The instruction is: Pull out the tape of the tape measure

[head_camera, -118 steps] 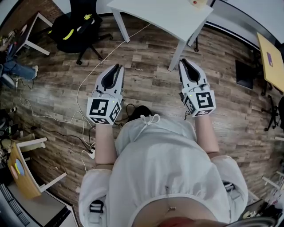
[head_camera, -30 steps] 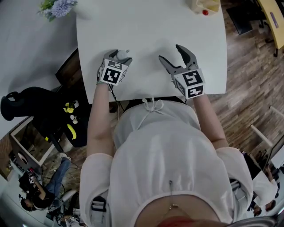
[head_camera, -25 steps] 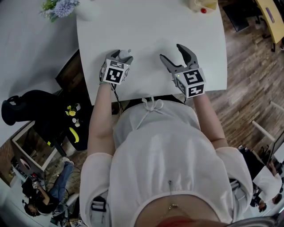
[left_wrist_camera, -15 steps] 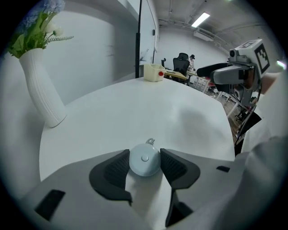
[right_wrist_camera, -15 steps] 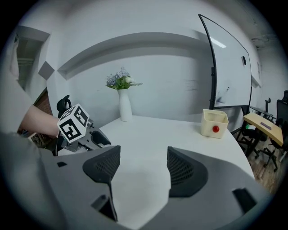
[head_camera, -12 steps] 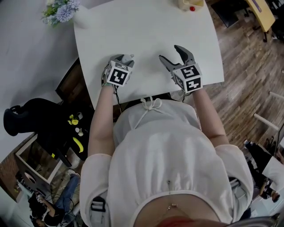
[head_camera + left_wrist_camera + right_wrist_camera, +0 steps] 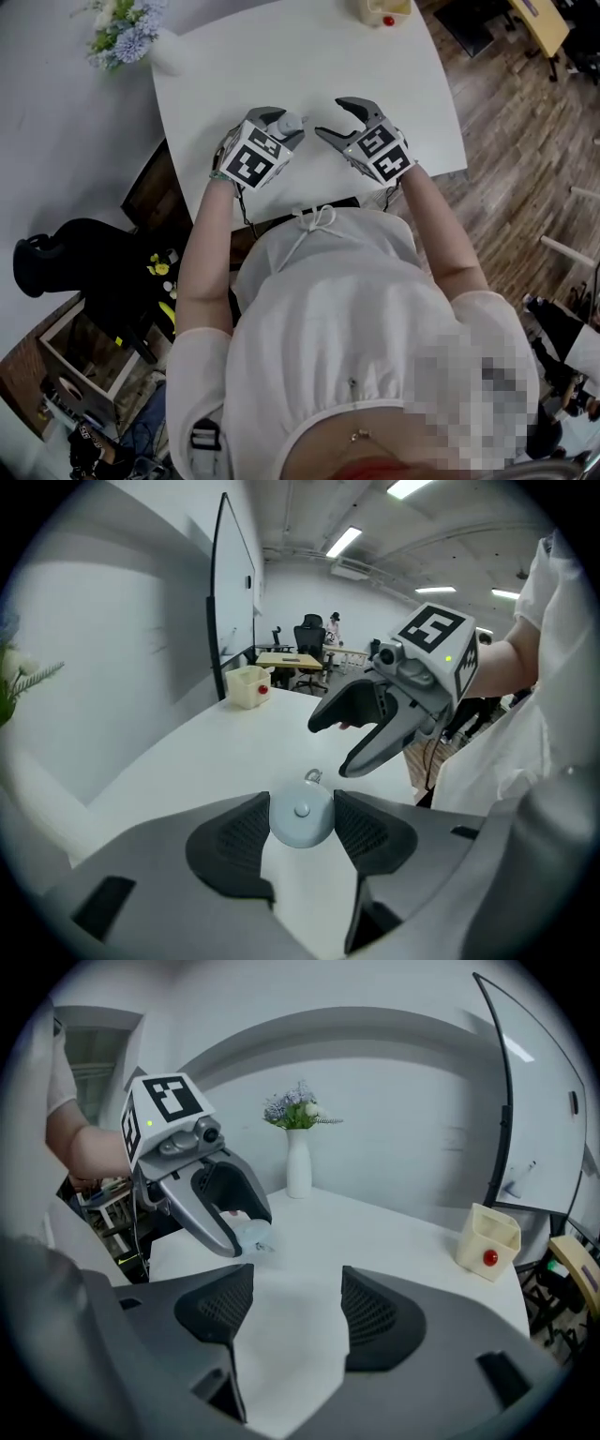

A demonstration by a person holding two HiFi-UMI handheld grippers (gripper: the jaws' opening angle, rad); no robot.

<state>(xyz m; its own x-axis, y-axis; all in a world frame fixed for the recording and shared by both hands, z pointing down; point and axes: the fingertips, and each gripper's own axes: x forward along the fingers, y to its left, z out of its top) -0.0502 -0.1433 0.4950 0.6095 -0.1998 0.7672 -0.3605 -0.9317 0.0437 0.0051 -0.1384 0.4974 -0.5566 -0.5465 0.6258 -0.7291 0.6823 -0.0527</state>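
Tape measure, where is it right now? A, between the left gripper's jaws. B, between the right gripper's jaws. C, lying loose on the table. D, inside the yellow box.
A: the left gripper view shows the round tape measure pinched in the left gripper, whose jaws have just been closing on it.

- No words, numbers or brand names can be read anywhere.
- Only signs: black-and-white square markers on the left cube [image 7: 251, 159] of the left gripper [image 7: 284, 120] and the right cube [image 7: 377, 153] of the right gripper [image 7: 333, 118].
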